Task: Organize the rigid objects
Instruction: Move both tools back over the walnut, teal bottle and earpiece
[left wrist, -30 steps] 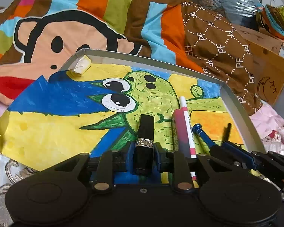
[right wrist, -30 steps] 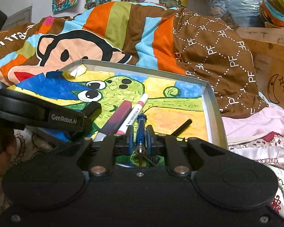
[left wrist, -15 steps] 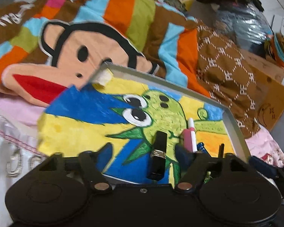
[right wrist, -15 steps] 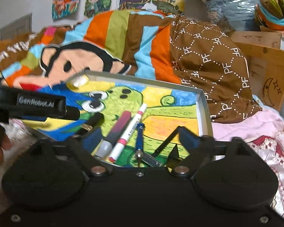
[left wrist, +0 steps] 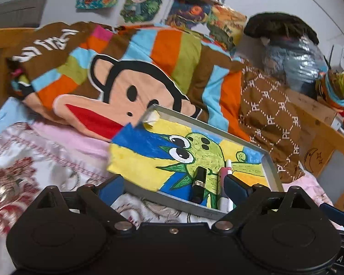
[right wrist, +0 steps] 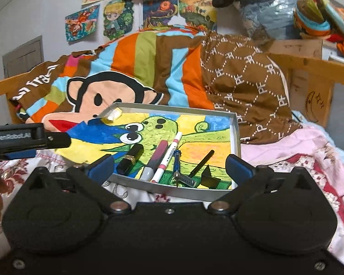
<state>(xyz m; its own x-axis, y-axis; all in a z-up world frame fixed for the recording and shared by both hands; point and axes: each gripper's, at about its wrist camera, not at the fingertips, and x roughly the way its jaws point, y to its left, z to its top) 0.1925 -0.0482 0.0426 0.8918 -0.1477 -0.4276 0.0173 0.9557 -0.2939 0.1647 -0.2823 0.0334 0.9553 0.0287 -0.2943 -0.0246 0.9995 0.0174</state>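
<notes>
Both my grippers, left [left wrist: 172, 189] and right [right wrist: 169, 167], have let go and backed off, jaws wide and empty. The lipstick [right wrist: 130, 158] and blue pen [right wrist: 177, 163] lie near the tray's [right wrist: 237, 137] near edge; the tray sits on a soft bed, so a bump could tip them out.

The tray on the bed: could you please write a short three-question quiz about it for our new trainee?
1. True or false: the black lipstick tube lies inside the grey tray.
2. Which item in the tray lies furthest to the right in the right wrist view: (a) the white and pink marker, (b) the blue razor, (c) the thin black pen?
3. Fill in: the fingers of the left gripper and the right gripper are both ____ and hold nothing.

Key: 1 true; 2 c; 3 open.
</notes>
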